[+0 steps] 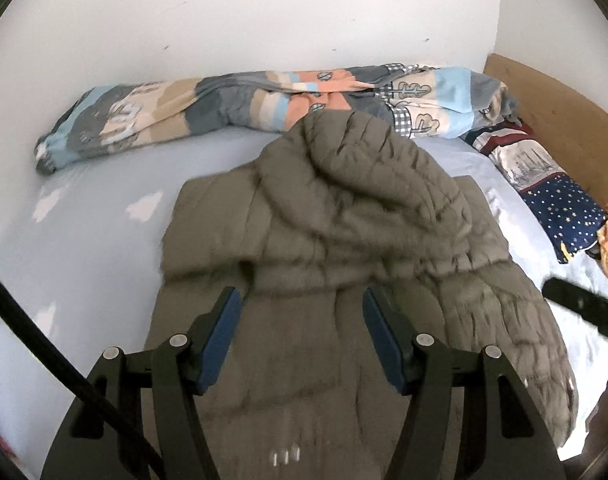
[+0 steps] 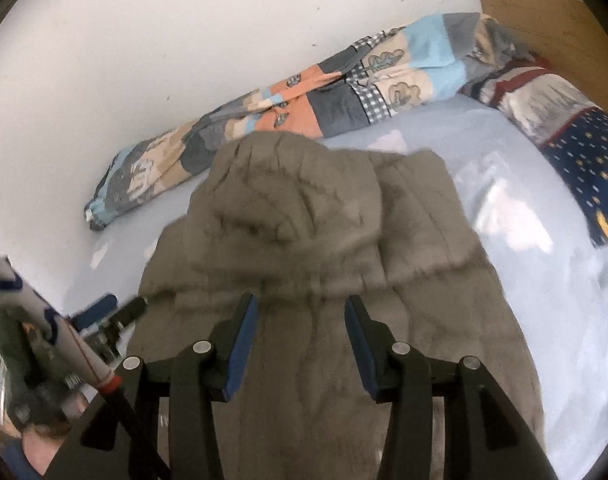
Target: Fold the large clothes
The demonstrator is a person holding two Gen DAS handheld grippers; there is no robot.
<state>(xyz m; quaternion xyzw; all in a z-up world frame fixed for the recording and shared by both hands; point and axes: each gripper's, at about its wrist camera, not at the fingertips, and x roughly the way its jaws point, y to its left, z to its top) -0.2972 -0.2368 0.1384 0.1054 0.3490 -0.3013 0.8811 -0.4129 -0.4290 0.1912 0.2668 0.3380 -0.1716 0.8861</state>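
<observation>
Both grippers, left gripper (image 1: 302, 300) and right gripper (image 2: 301, 309), hover with parted, empty jaws over the olive puffer jacket (image 1: 344, 216), spread on the bed sheet (image 1: 104, 224) for folding.

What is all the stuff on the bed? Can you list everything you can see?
puffer jacket: one, olive-grey, hooded, spread mid-bed
quilt: one, patchwork blue, peach and grey, bunched along the wall
pillow: one, navy with stars, at the headboard
bed sheet: one, pale blue, under everything
headboard: one, wooden, right end
wall: white, behind the bed
left hand-held gripper: black with blue pads, open above the jacket
right hand-held gripper: same colours, open above the jacket
</observation>
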